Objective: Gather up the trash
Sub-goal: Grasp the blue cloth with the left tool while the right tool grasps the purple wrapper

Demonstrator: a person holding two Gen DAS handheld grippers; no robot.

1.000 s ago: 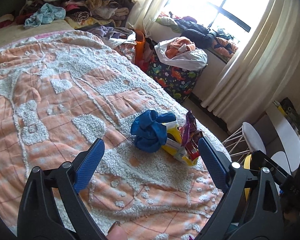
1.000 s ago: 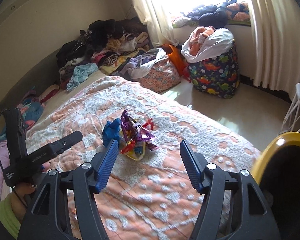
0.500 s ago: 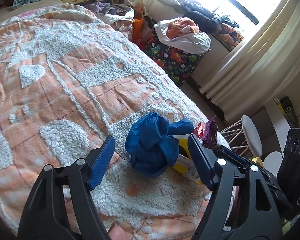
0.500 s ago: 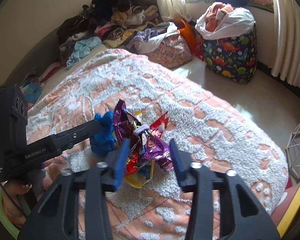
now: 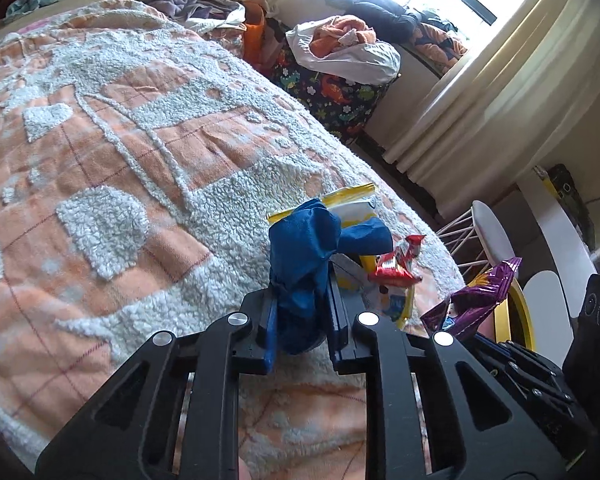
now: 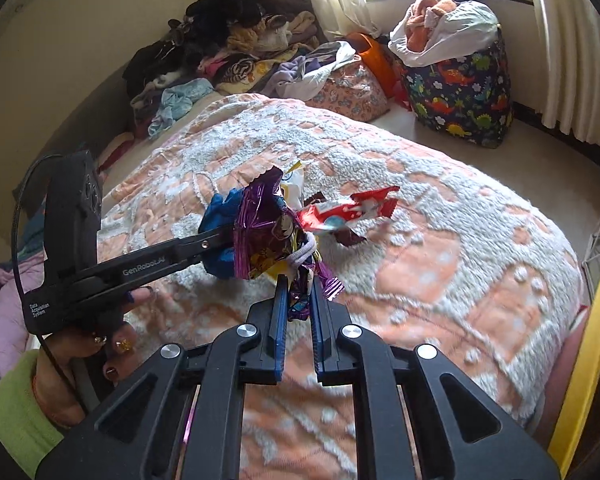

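Note:
A heap of trash lies on the orange-and-white bedspread [image 5: 139, 160]. My left gripper [image 5: 300, 292] has its jaws closing on a crumpled blue glove [image 5: 304, 248], with the pads pressed against its sides. Behind the glove are a yellow packet [image 5: 356, 208] and a red wrapper [image 5: 396, 266]. In the right wrist view my right gripper [image 6: 300, 292] is closing its jaws on the lower end of a purple foil wrapper [image 6: 263, 232], which stands up from the pads. The red wrapper [image 6: 340, 212] sticks out to the right of it. The left gripper [image 6: 215, 244] comes in from the left, held by a hand.
A yellow bin rim [image 6: 580, 360] shows at the bed's right edge. On the floor by the curtained window stands a dinosaur-print bag [image 6: 460, 96] stuffed with laundry. Clothes [image 6: 227, 52] are heaped at the head of the bed. Beside the bed is a white wire-legged chair [image 5: 492, 232].
Both grippers came down onto the trash heap and went from wide open to shut. The left one took the blue glove, the right one the purple wrapper, which now stands lifted.

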